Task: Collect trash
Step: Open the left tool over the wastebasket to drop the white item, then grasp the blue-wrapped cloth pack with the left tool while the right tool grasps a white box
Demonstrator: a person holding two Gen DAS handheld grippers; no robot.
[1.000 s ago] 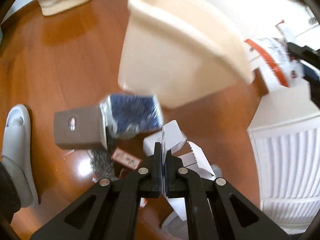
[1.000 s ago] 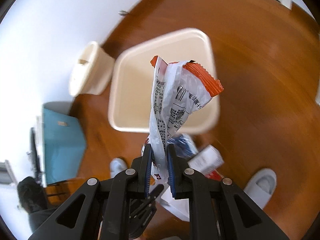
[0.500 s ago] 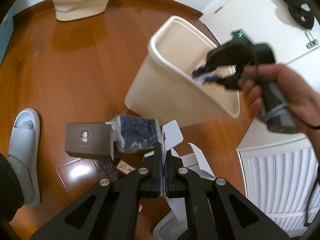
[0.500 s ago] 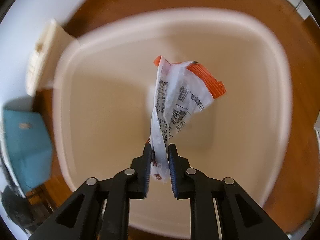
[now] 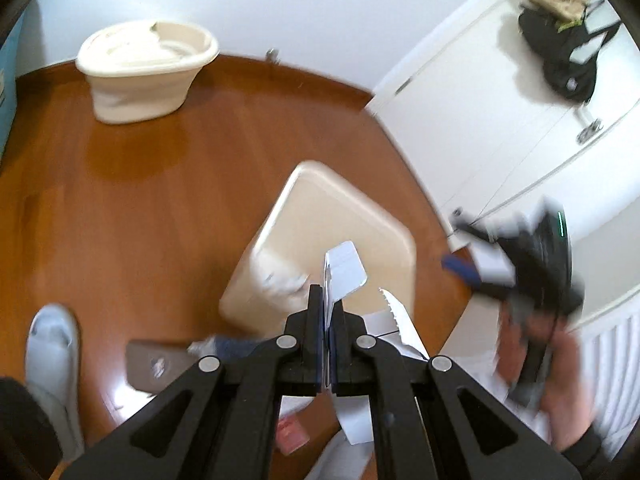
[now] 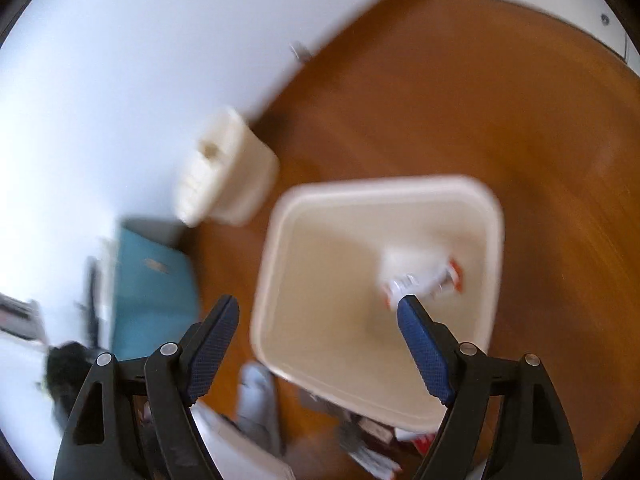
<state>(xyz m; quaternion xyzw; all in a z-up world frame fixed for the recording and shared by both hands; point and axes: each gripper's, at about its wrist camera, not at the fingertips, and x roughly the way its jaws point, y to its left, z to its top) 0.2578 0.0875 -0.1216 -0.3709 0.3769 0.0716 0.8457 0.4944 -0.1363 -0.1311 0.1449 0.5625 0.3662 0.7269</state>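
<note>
Your right gripper dropped the orange-edged wrapper into the cream bin; its jaws were opening, empty. Next, carry over the white carton your left gripper clamped.

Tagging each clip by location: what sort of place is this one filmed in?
Most likely a room in a home: polished wooden floor, white panelled door with a bag hung on it, and a cream waste bin beside someone's slipper.
</note>
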